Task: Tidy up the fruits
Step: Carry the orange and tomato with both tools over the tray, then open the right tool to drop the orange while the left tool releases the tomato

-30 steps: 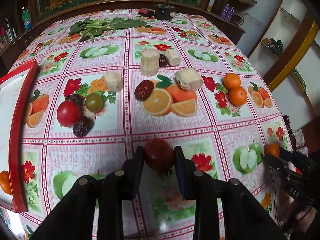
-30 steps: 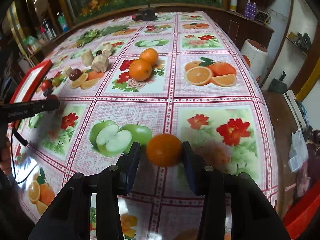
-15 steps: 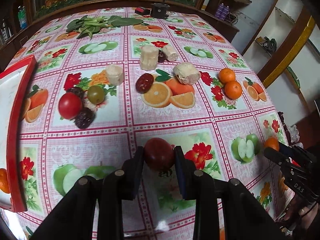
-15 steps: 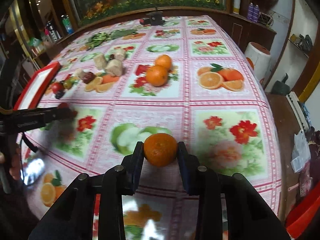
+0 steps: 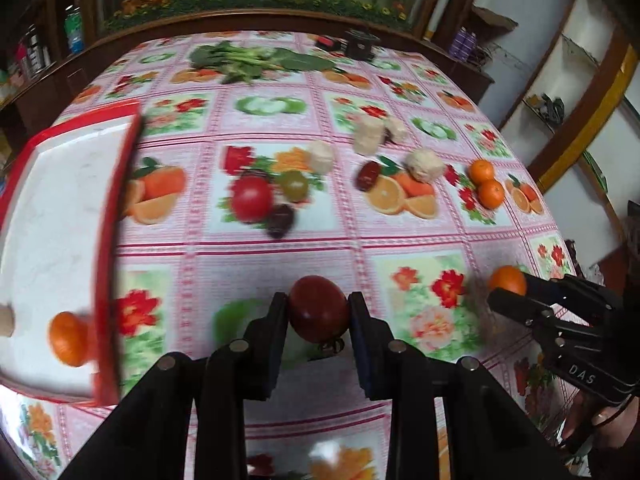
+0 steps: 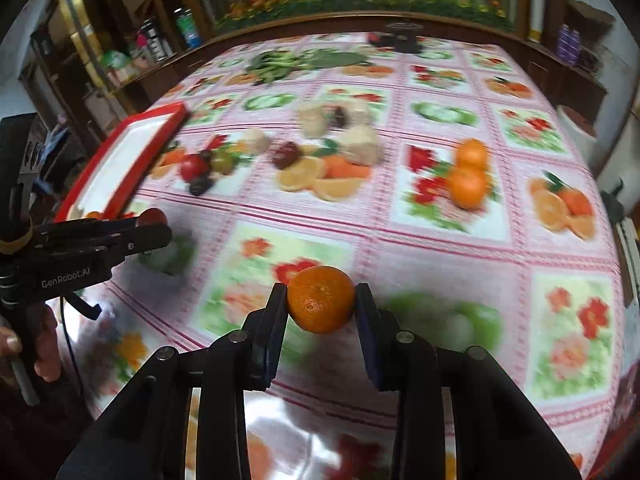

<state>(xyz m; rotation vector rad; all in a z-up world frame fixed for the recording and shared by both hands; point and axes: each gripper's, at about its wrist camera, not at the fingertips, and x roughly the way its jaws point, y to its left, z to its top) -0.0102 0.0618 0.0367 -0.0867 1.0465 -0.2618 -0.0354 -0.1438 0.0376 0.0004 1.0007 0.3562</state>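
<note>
My left gripper [image 5: 318, 312] is shut on a dark red tomato [image 5: 319, 308] and holds it above the fruit-print tablecloth. My right gripper [image 6: 321, 300] is shut on an orange mandarin [image 6: 321, 299]; it also shows in the left wrist view [image 5: 507, 280]. A red-rimmed white tray [image 5: 116, 216] lies at the left with one mandarin [image 5: 68, 338] in it. Loose on the table are a red tomato [image 5: 252, 199], a green fruit [image 5: 294, 184], dark dates [image 5: 280, 220], pale chunks [image 5: 425, 165] and two mandarins [image 5: 486, 184].
Green leafy vegetables [image 5: 256, 60] and a small black device [image 5: 362, 46] lie at the far edge. A wooden rail borders the table, with shelves at the right. The table's right edge drops off near a white bucket [image 6: 576, 128].
Both grippers have swung left with their fruits. The tray is now closer and larger in the left wrist view. The scene is motion-blurred.
</note>
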